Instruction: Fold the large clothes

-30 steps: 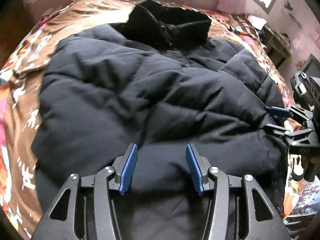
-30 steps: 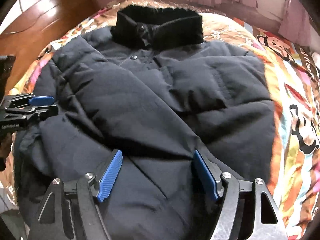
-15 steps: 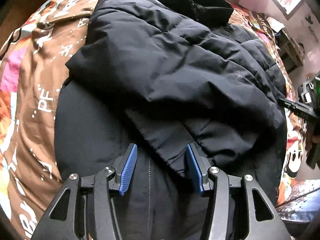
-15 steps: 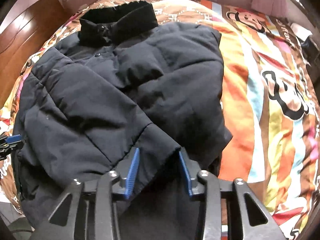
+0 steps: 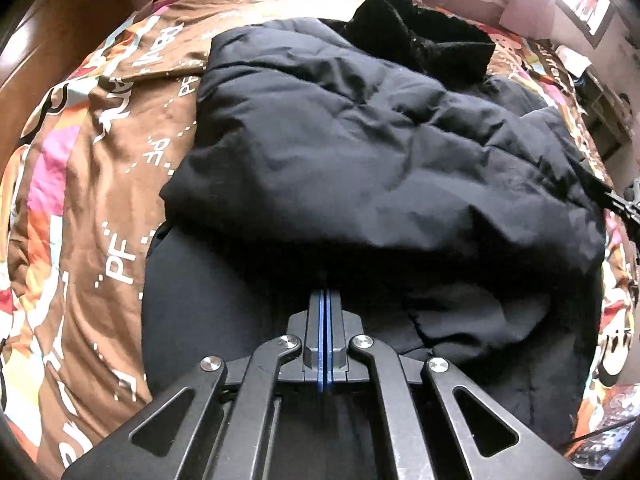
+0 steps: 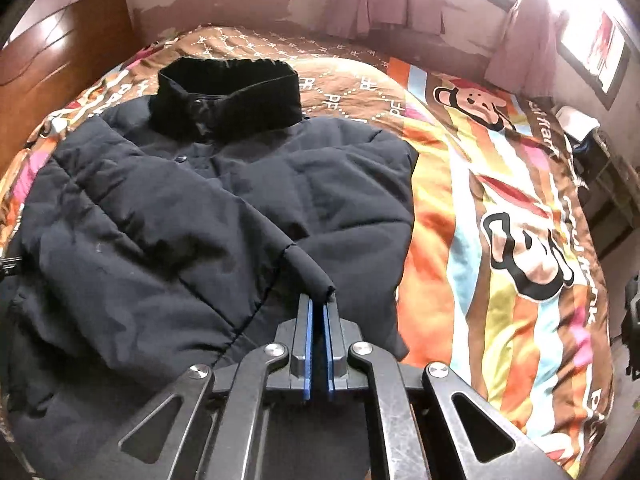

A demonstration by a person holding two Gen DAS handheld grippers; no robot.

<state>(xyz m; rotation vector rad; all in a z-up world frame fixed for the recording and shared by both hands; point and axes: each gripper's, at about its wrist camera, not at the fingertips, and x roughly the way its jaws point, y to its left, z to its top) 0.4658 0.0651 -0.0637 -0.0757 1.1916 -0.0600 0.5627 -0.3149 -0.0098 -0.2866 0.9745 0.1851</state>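
Note:
A dark navy puffer jacket (image 5: 360,152) with a black fleecy collar (image 5: 420,40) lies on a bed. In the left wrist view my left gripper (image 5: 325,292) has its jaws closing tight, blue pads nearly touching. Its tips are buried in a fold at the jacket's lower edge. The right wrist view shows the jacket (image 6: 160,240) front up, its collar (image 6: 228,92) at the far end. My right gripper (image 6: 318,300) is also closing tight, pinching a rolled fabric edge (image 6: 312,272) that rises to its tips. The right gripper's tip (image 5: 624,204) peeks in at the left view's right edge.
A colourful cartoon bedspread (image 6: 500,220) covers the bed, brown-patterned on the left side (image 5: 80,200). A wooden headboard (image 6: 60,52) stands at the far left. Pink curtains (image 6: 380,0) and a bright window (image 6: 592,48) are behind. Dark furniture (image 6: 608,184) lines the right.
Both grippers went from wide open to shut on the jacket's near edge. One side of the jacket now lies folded in over the body, baring bedspread on both sides.

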